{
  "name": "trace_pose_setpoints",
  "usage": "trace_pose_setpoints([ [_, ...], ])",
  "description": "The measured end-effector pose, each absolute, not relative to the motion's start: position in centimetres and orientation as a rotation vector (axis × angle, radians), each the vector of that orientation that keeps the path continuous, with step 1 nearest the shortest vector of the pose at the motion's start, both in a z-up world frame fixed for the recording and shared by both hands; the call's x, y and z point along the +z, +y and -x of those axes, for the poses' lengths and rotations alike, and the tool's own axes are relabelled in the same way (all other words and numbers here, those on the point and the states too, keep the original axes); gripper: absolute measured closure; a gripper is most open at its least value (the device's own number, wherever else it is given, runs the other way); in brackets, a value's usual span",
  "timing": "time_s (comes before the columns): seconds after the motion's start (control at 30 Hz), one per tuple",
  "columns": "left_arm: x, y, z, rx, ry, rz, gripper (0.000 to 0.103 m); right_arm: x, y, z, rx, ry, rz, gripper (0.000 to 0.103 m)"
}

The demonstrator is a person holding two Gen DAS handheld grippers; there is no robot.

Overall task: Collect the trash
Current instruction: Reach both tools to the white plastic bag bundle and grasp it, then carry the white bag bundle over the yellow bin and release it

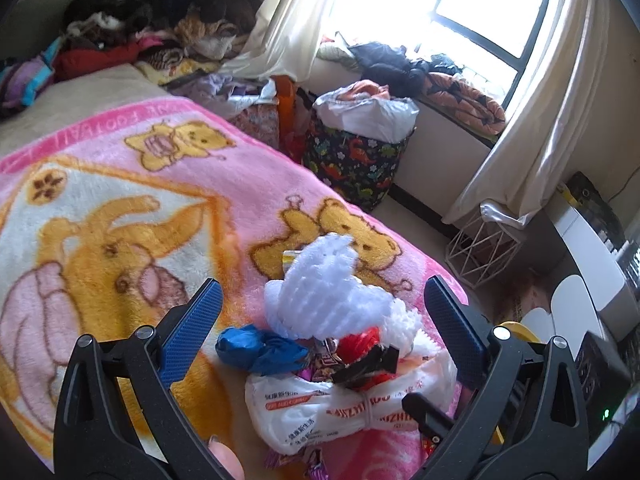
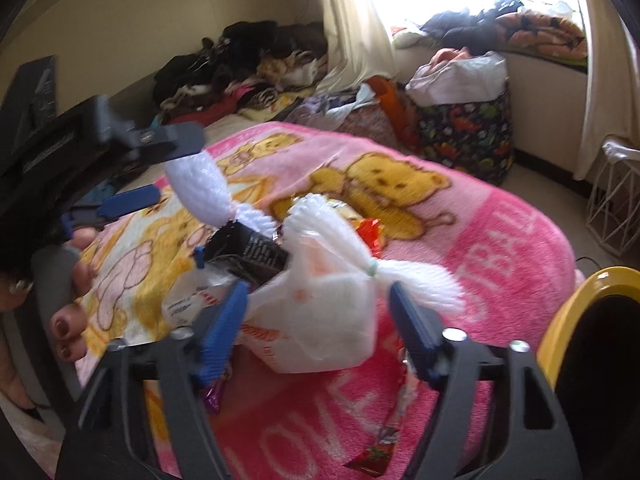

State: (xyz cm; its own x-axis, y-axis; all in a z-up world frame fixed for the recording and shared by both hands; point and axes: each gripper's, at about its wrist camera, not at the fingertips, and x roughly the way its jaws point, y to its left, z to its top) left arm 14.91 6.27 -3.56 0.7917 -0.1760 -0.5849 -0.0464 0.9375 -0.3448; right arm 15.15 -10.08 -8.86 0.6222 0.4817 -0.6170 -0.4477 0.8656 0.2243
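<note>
Fluffy, matt fleece blanket. White foam netting, knobbly. Crinkly thin plastic bag, semi-glossy. Shiny foil wrappers. Matt black plastic gripper frame, ribbed blue rubbery pads. Glossy yellow bin rim.

Colours and patterns

Blanket: pink, yellow bear print. Foam net: white. Wrapper: blue. Basket: dark, dinosaur print. Bin: yellow rim. Curtain: cream.
</note>
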Motion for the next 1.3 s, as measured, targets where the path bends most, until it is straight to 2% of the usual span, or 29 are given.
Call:
trace_pose_setpoints([
  [0.07,-4.1,6.6,-15.6,-0.074,0.681,0.384,0.013,-8.7,-9.9,-14.7,0.547,0.716,-0.047,0.047],
  [0.13,-4.6,6.8,-16.1,-0.068,0.71,0.397,0.023,-8.3,-9.8,-14.2,0.557,0.708,-0.048,0.055],
  [0.27,-5.3,7.0,-16.4,-0.085,0.744,0.422,0.046,-7.4,-10.3,-12.7,0.566,0.676,-0.056,0.056],
  [0.3,-5.3,7.0,-16.3,-0.089,0.745,0.423,0.057,-7.2,-10.5,-12.4,0.568,0.674,-0.062,0.057],
  [0.4,-4.8,7.0,-15.9,-0.102,0.734,0.435,0.07,-6.4,-11.2,-11.6,0.556,0.657,-0.072,0.058],
  [0.6,-2.4,7.6,-14.2,-0.092,0.649,0.445,0.078,-4.4,-12.9,-10.1,0.557,0.611,-0.094,0.058],
  [0.93,2.1,7.9,-11.3,-0.091,0.539,0.457,0.079,-1.4,-16.5,-8.0,0.529,0.536,-0.167,0.058],
  [1.3,3.4,3.9,-9.8,-0.182,0.522,0.424,0.079,-0.4,-21.8,-7.0,0.37,0.482,-0.208,0.058],
])
